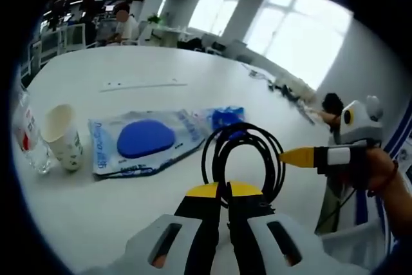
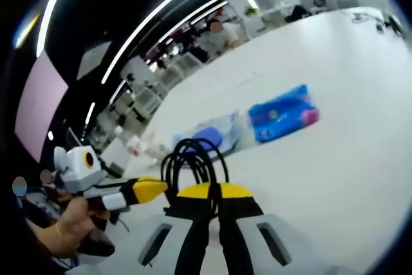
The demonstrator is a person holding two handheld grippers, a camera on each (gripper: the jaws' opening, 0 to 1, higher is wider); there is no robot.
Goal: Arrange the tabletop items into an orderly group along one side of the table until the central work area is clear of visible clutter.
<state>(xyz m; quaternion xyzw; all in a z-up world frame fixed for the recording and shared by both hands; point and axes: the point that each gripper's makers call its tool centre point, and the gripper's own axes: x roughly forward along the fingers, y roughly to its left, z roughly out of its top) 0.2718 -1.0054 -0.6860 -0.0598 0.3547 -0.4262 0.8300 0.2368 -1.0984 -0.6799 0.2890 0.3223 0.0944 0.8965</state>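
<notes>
- Surface: we log one broad white table (image 1: 129, 62), matte and pale, reaching back toward tall bright windows. In the room behind it we note desks, chairs, ceiling strip lights, and a seated person at the far edge.
- Black cable coil (image 1: 243, 159): our landmark. It is a looped bundle standing on edge on the table; in the left gripper view the loops rise away from the jaw tips, long axis running up and away from the camera. We also log it in the right gripper view (image 2: 193, 162).
- Left gripper (image 1: 223, 189): yellow-tipped jaws drawn together at the bottom of the coil, pinching its strands.
- Right gripper (image 2: 212, 191): yellow-tipped jaws likewise drawn together with black cable strands caught between them. We also see it entering from the right in the left gripper view (image 1: 297, 156), its yellow tip pointing at the coil's outer loop, held in a hand (image 1: 380, 172).
- Plastic bag with a blue oval pad (image 1: 145, 140): lying flat just beyond the coil, long axis crosswise.
- Blue packet (image 2: 282, 115): flat, past the coil, beside the bag.
- Paper cup (image 1: 63, 136): upright, beyond the bag from the coil.
- Clear bottle (image 1: 27, 133): upright, just beside the cup, farthest from the coil.
- White strip (image 1: 143, 84): lying flat, well beyond the bag.
</notes>
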